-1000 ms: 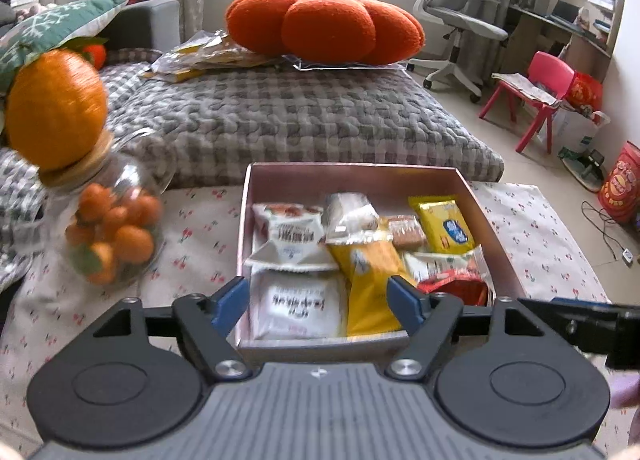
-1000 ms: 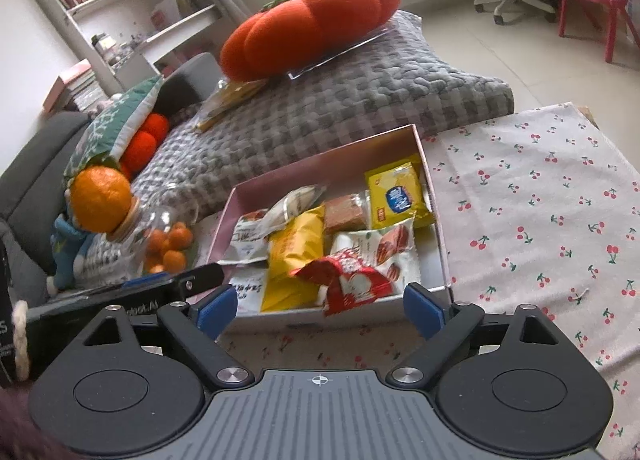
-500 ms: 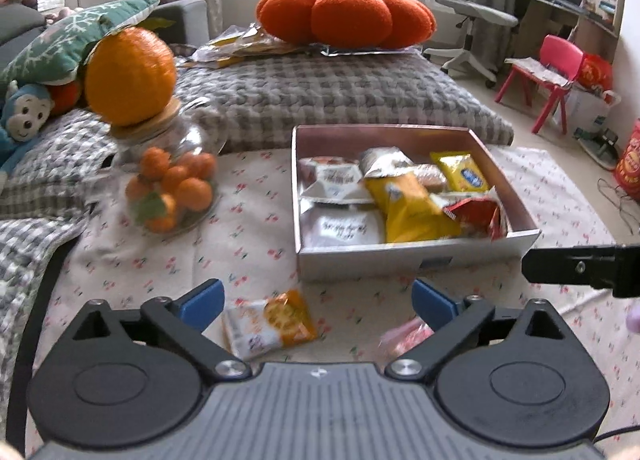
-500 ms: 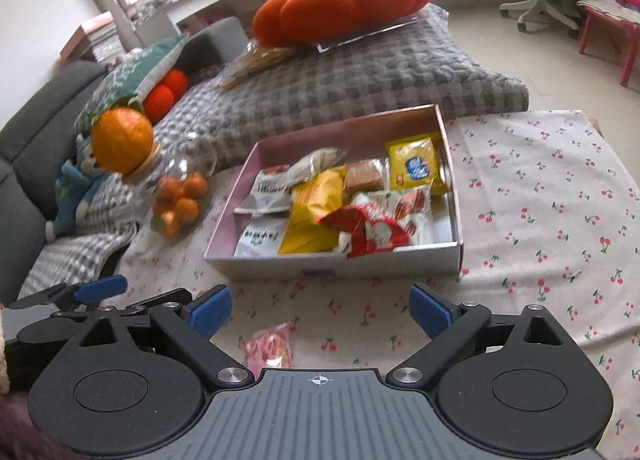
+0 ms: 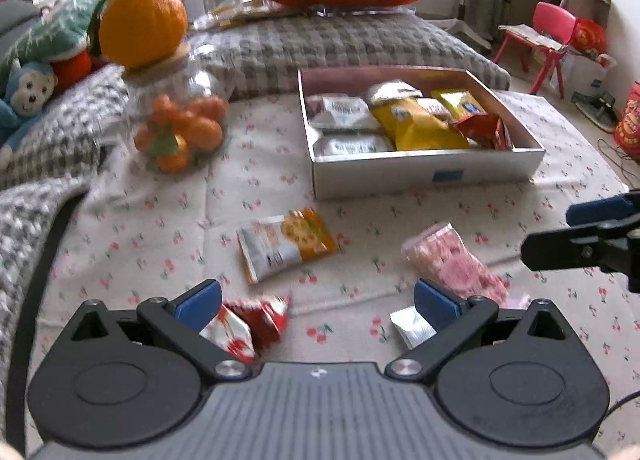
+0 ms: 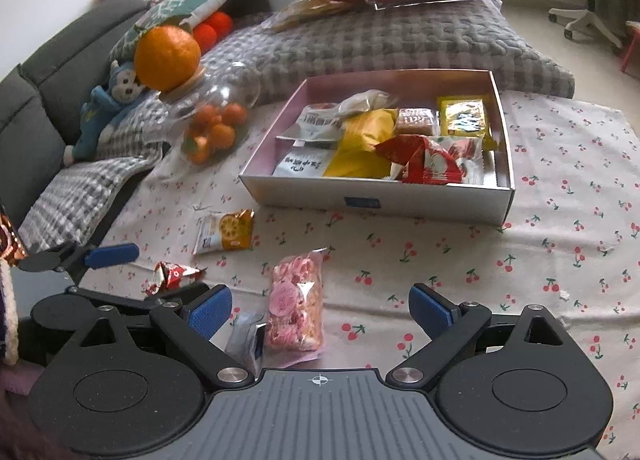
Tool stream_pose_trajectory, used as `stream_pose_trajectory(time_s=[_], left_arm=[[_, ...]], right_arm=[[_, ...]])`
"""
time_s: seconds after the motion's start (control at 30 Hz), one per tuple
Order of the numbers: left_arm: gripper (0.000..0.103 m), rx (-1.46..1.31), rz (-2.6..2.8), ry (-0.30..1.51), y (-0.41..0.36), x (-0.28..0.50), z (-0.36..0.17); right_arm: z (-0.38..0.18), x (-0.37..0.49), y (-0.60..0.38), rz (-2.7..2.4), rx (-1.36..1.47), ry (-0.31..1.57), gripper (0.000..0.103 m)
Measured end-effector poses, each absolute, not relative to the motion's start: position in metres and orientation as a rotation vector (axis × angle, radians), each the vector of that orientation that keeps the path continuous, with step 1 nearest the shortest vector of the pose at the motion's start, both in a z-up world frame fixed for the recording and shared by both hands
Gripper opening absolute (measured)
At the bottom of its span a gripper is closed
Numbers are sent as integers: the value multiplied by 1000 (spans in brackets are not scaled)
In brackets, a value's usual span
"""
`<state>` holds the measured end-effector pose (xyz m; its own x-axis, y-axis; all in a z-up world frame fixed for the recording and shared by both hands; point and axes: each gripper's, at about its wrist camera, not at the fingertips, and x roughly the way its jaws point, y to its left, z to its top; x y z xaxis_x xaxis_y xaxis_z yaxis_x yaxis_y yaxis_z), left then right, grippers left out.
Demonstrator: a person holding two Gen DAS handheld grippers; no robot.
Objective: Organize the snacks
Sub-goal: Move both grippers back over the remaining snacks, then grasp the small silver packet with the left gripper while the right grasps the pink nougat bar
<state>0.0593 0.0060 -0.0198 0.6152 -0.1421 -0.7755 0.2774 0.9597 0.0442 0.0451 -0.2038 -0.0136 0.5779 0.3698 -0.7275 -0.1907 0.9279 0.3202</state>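
Box packed with snack packets; glass jar holds oranges.

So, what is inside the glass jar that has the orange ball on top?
The glass jar holds small orange fruits, piled at its bottom, with something green among them. Blur hides whether they are real. The orange ball and its wooden lid cover the jar's mouth.

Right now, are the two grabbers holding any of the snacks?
No, nothing is held. The left gripper and right gripper are both open and empty above the cherry-print cloth; the pink snack packet just lies there.
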Motion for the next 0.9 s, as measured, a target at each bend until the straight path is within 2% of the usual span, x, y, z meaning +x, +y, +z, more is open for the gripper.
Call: stream_pose_trajectory(time_s=[0.17,0.43,0.57,0.63,0.7,0.8,0.9], left_arm=[[101,128,-284,912,3,52,-29],[75,113,-344,970,-13,49,-48],[69,95,-355,956,-20,47,-51],[48,101,-350,964,-22,47,-53],[43,108,-341,967,-22,46,-55],[27,123,-329,961,-18,45,-53],[25,100,-317,964,-9,46,-52]], right_arm=[[-19,44,-196,327,180,898,97],[-24,47,-197,327,181,905,97],[-28,49,-198,322,187,915,97],[-31,50,-198,322,183,920,97],[-33,51,-197,323,177,925,97],[-35,52,-194,328,168,929,97],[-39,52,-188,342,143,929,97]])
